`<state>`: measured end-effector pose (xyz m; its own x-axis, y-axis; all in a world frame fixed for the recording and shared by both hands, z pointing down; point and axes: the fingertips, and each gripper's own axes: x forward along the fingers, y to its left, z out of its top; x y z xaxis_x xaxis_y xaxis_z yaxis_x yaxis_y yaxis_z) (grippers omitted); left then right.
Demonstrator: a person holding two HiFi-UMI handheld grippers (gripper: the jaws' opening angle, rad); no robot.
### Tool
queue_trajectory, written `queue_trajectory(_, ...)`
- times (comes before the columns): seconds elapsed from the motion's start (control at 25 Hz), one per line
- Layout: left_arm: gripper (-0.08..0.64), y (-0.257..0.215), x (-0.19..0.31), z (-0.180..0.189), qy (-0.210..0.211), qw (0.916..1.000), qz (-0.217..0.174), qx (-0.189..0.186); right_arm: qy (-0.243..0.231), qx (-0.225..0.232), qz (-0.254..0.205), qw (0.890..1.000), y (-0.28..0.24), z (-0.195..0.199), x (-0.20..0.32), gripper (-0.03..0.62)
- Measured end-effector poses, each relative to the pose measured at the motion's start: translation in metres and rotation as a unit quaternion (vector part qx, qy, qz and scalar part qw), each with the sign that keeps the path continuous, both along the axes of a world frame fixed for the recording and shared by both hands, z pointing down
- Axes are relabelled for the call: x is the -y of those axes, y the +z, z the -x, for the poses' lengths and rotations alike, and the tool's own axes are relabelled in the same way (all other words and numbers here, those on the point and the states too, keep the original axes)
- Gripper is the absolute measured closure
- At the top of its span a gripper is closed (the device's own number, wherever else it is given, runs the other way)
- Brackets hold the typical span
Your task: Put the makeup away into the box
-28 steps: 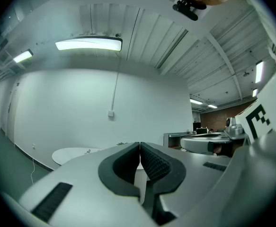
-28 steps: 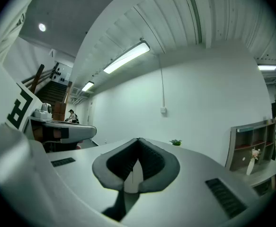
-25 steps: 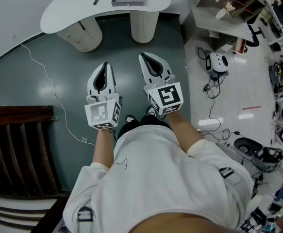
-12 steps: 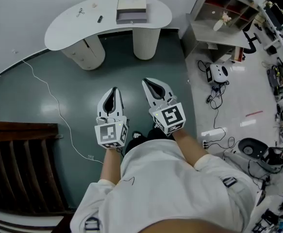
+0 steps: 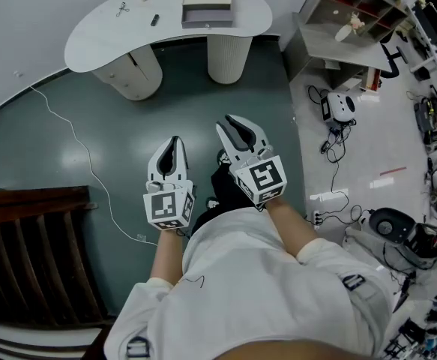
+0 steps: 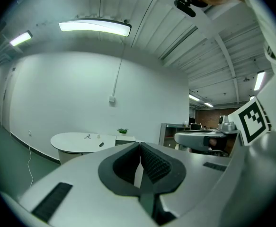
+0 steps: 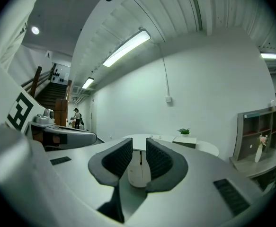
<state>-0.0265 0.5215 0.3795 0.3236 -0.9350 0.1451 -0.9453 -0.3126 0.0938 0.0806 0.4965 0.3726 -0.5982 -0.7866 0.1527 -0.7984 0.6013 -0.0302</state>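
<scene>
A white curved table stands far ahead across the green floor. On it sits a pale open box, with a small dark makeup item and a thin metal tool to its left. My left gripper is held in the air, shut and empty, its pads meeting in the left gripper view. To its right, my right gripper has its jaws opening. A narrow gap shows between the pads, with nothing in it. The table and the box lie beyond both grippers.
Dark wooden stair treads fill the lower left. A white cable trails over the floor. A shelf unit stands right of the table, with devices and cables strewn on the pale floor below it. A small plant sits behind the box.
Both grippers have come lower and nearer my body. The right gripper's jaws, closed before, have parted a little. The left gripper stays shut.
</scene>
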Motion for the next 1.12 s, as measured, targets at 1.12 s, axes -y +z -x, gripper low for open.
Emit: queue_trajectory(1.12, 0.538, 0.027, 0.302, 0.014, -0.036, 0.9977, 0.051, 0.026, -0.062, -0.007, 0.021, 0.998, 0.030, 0.010, 0.314, 0.508)
